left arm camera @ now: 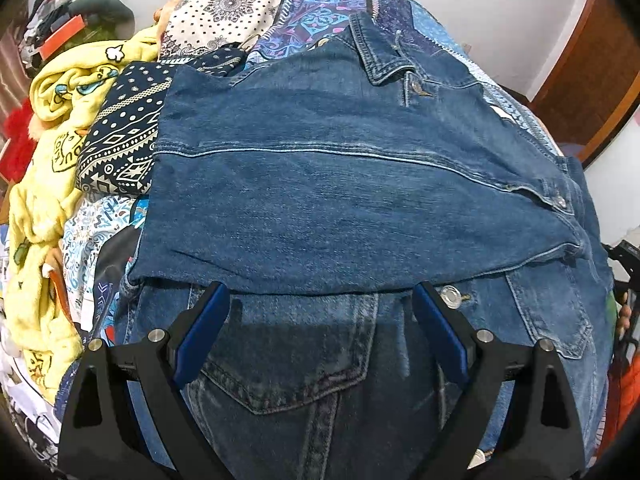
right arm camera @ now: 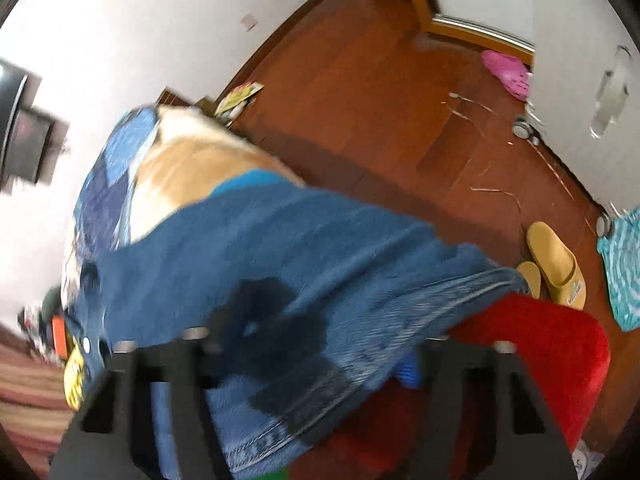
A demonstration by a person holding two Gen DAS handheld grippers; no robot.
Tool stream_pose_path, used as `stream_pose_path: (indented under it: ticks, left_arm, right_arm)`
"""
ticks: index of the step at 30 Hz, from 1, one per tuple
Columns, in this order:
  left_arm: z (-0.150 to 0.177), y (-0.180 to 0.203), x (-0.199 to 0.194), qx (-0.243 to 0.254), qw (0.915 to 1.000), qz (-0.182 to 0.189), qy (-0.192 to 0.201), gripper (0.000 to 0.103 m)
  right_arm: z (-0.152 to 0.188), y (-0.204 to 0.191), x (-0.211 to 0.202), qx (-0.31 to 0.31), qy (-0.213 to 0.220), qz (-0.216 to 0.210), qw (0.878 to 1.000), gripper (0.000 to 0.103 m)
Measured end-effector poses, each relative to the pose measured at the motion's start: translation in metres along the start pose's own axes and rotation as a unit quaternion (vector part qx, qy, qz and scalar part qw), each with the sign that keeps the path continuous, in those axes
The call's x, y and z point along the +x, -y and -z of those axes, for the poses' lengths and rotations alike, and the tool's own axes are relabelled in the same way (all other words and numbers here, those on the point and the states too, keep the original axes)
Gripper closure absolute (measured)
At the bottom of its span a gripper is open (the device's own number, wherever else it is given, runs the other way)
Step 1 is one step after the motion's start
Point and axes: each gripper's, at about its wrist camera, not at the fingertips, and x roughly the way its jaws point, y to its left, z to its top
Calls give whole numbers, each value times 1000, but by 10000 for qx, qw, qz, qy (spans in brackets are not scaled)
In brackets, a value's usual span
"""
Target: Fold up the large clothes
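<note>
At the far left lies a heap of other clothes, among them a pale yellow fleece garment with cartoon prints [left arm camera: 52, 184]. It borders the blue denim jacket [left arm camera: 340, 184], which lies spread on a bed with a blue patchwork cover [left arm camera: 320, 12]. One part of the jacket is already laid over across its middle.

The left tool [left arm camera: 320, 300] hangs just at the near edge of this folded part, with its blue pads apart and holding nothing. I think the fold should be pressed flat and its edge kept parallel to the seam before the next part is taken.

The right tool [right arm camera: 312, 344] is blurred. Denim covers its fingers, and I cannot tell if it is clamped on the cloth.

To the right is a brown wooden floor [right arm camera: 360, 100] with tan slippers [right arm camera: 556, 264], a pink shoe [right arm camera: 508, 72] and white walls.
</note>
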Motion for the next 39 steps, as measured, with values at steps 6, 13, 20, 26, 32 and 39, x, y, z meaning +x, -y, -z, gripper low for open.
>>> stream_pose_path:
  ticks: [6,13,20,26,32,39]
  left_arm:
    - [4,3,-11,34,9999,-5,130,10]
    - [10,7,-30,221,9991,-29,374,10]
    - [17,1,-55,225,9974,178,663,10]
    - [23,-14,-71,184,9954,208,917,10]
    - [34,-30,-85,248,9923,115,1205,10]
    - [41,-44,-91,19,9912,134,1319,10]
  right_arm:
    - [-3,-10,-24,-203,381,100,9990,89]
    - [-1,-81,-102,-1148,1130,-490,9857,93]
    - [33,-194,-154,-2451,1496,-1110,9514,93]
    - [95,-271,-128,-3339,1047,-1479,9250,93]
    - [150,-282,-42,-3458,-356,-1522,9252,93]
    - [197,-258,19,-3365,-1379,-973,9264,91]
